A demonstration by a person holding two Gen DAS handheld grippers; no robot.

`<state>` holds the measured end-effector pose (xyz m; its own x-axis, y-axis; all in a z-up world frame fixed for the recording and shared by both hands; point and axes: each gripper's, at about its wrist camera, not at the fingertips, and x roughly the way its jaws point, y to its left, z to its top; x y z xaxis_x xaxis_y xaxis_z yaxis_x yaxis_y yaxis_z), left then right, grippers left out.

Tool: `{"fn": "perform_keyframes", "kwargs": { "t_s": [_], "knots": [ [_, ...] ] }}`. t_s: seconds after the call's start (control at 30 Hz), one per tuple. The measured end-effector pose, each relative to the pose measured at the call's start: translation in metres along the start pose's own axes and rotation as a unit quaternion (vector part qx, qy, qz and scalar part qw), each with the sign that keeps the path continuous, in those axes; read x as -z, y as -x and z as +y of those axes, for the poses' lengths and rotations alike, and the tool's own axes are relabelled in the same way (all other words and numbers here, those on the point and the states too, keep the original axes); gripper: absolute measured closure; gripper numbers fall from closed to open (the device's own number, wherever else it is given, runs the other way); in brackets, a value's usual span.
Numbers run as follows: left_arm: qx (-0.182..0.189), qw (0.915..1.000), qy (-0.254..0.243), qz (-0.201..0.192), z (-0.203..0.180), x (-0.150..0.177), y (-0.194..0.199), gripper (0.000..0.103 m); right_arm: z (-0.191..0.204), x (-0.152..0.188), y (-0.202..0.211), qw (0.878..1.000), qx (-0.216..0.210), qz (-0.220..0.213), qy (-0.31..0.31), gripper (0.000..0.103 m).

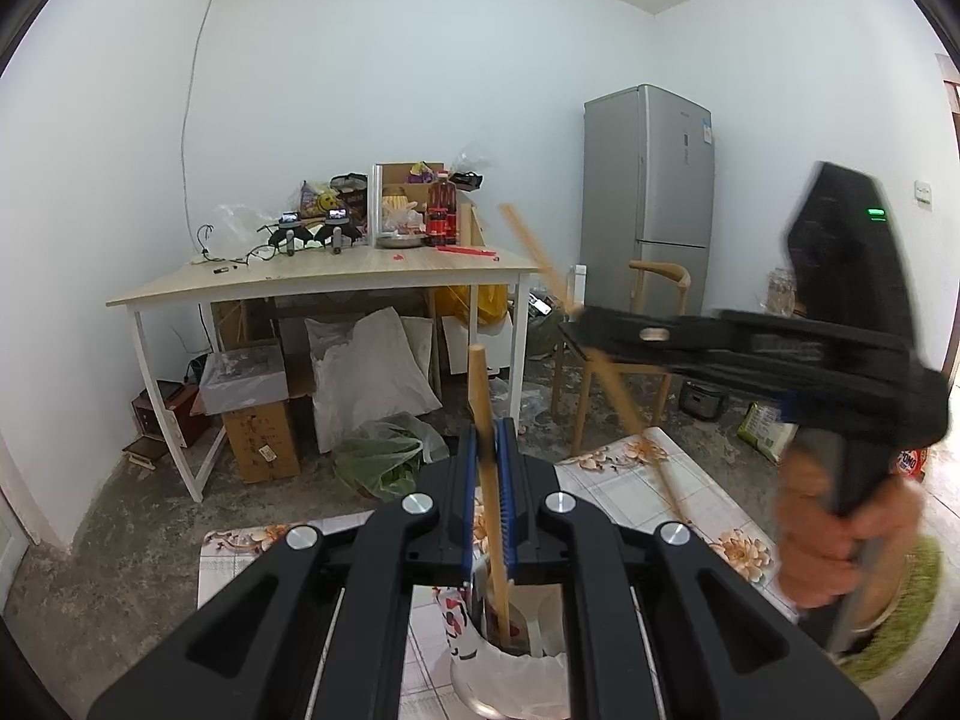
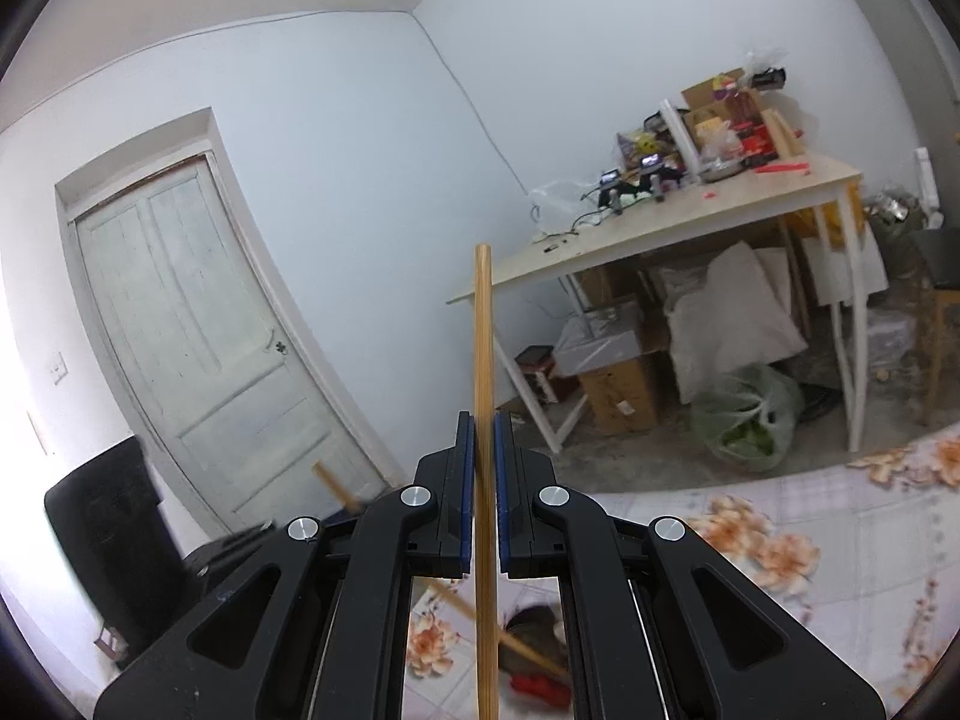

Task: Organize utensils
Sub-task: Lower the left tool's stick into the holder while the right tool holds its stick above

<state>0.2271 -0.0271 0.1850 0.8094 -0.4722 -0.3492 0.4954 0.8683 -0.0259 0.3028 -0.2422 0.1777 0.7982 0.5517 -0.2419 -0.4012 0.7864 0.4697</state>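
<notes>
Wooden chopsticks were the items under handling, one in each tool. In the left wrist view, one chopstick stood nearly upright between the blue pads of the left gripper, whose jaws were clenched on it; its lower end reached down into a white holder standing on the flower-patterned tablecloth directly below. To the right in that view, the right gripper pointed leftward, motion-blurred, with a second chopstick pinched slantwise at its tip, and a hand wrapped around its handle. The right wrist view confirmed that grasp: the second chopstick ran vertically between the blue pads of the right gripper, jaws clamped against it. Beyond the near tabletop, a light wood table on white legs stood far across the room, cluttered at its far edge with boxes, a red-labelled bottle and cables. Cardboard boxes and sacks lay beneath it, with a green plastic bag on the floor nearer. A grey refrigerator stood far right with a wooden chair before it. A white panelled door showed to the left in the right wrist view.
</notes>
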Motion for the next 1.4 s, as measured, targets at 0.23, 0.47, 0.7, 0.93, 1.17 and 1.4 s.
{"fn": "perform_keyframes", "kwargs": {
  "t_s": [0.23, 0.47, 0.7, 0.93, 1.17, 1.4],
  "knots": [
    [-0.002, 1.0000, 0.000, 0.005, 0.003, -0.001, -0.003, 0.096, -0.003, 0.016, -0.037, 0.999, 0.032, 0.012, 0.034, 0.098],
    [-0.002, 0.9999, 0.009, 0.004, 0.003, 0.000, -0.003, 0.096, -0.014, 0.040, -0.038, 0.998, 0.047, 0.027, 0.044, 0.099],
    [-0.001, 1.0000, 0.007, 0.004, 0.000, 0.001, -0.002, 0.096, -0.019, 0.043, -0.029, 0.997, 0.055, 0.019, 0.049, 0.098],
    [-0.003, 1.0000, 0.004, 0.005, 0.001, 0.000, -0.002, 0.096, -0.015, 0.017, -0.041, 0.998, 0.044, -0.001, 0.043, 0.098],
    [-0.006, 1.0000, 0.004, 0.003, 0.001, 0.001, 0.003, 0.096, -0.017, 0.027, -0.069, 0.996, 0.061, 0.020, 0.065, 0.098],
    [-0.006, 1.0000, 0.004, 0.003, 0.000, 0.001, 0.003, 0.096, -0.021, 0.036, -0.069, 0.994, 0.070, 0.026, 0.079, 0.098]
  ]
}}
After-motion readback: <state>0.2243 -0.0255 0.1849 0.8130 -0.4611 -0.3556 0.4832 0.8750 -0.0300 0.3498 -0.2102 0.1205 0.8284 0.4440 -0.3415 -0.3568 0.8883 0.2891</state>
